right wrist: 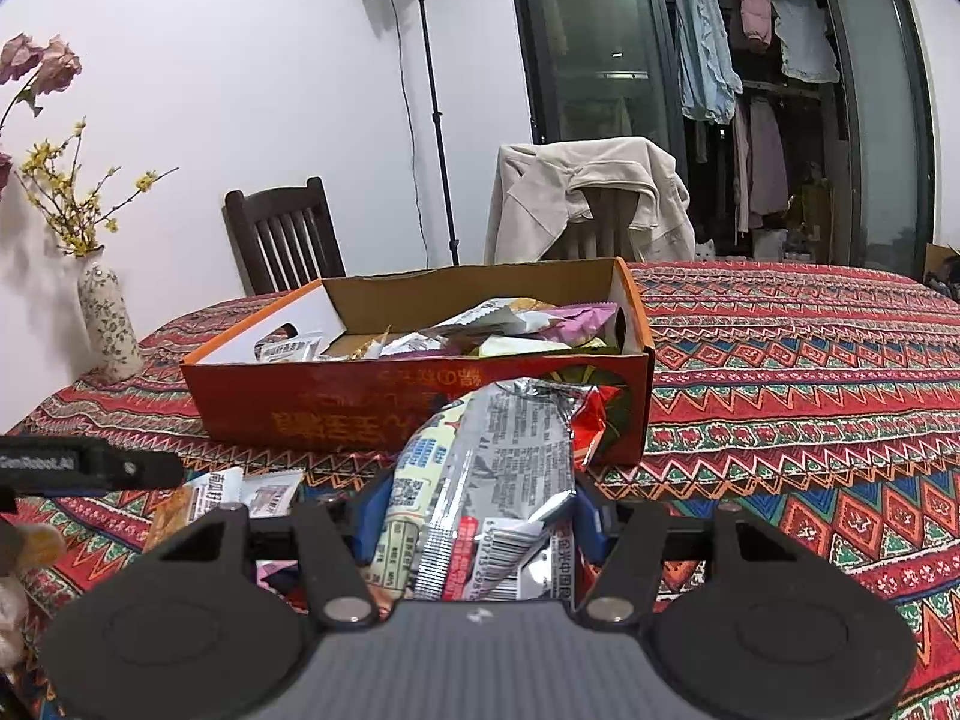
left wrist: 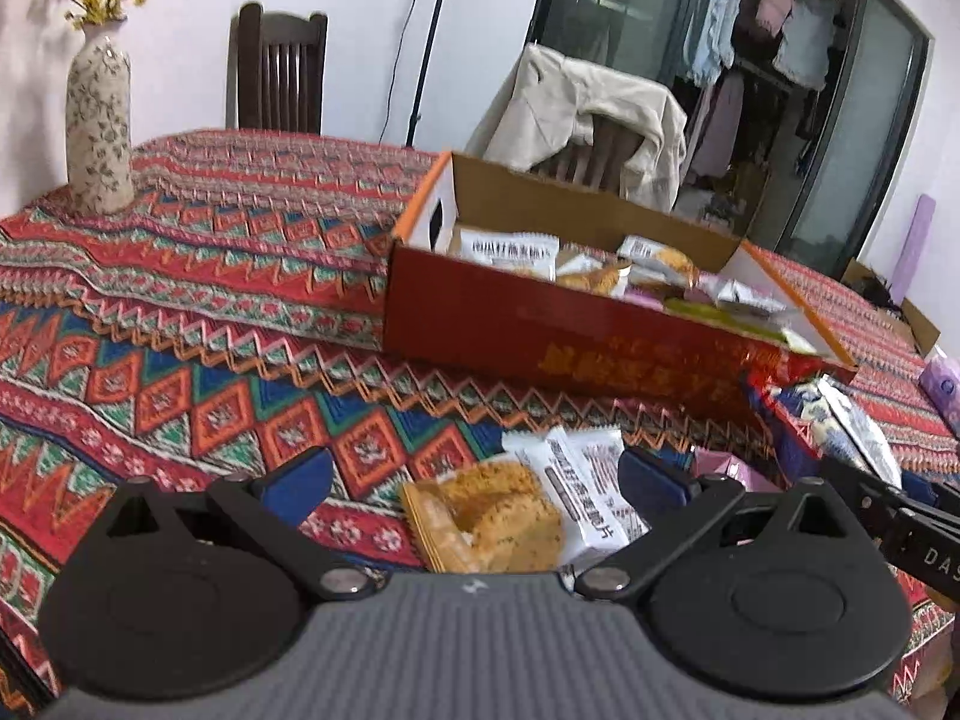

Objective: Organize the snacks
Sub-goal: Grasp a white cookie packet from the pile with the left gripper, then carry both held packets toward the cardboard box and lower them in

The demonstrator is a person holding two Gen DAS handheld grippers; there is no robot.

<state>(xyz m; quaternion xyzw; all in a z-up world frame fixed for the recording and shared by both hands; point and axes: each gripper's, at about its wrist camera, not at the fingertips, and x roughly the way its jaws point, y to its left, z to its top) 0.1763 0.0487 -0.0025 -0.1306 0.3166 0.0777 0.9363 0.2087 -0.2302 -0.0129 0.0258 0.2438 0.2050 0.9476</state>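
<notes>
- Patterned table (right wrist: 780, 360), red snack box (right wrist: 420, 414) mid-table.
- Right claw (right wrist: 474, 516) clamped on a silver snack packet (right wrist: 498, 480) just short of the box; next, probably drop it in.
- Left claw (left wrist: 474, 474) wide over a cracker packet (left wrist: 510, 510).

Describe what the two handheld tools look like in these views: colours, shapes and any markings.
Both look alike: the left tool and the right tool each have a grey ribbed body, two round black discs, black link arms on silver pivot pins, and blue finger pads. White lettering marks each tool's black side, seen from the other's camera. No cables or sleeves show.
</notes>
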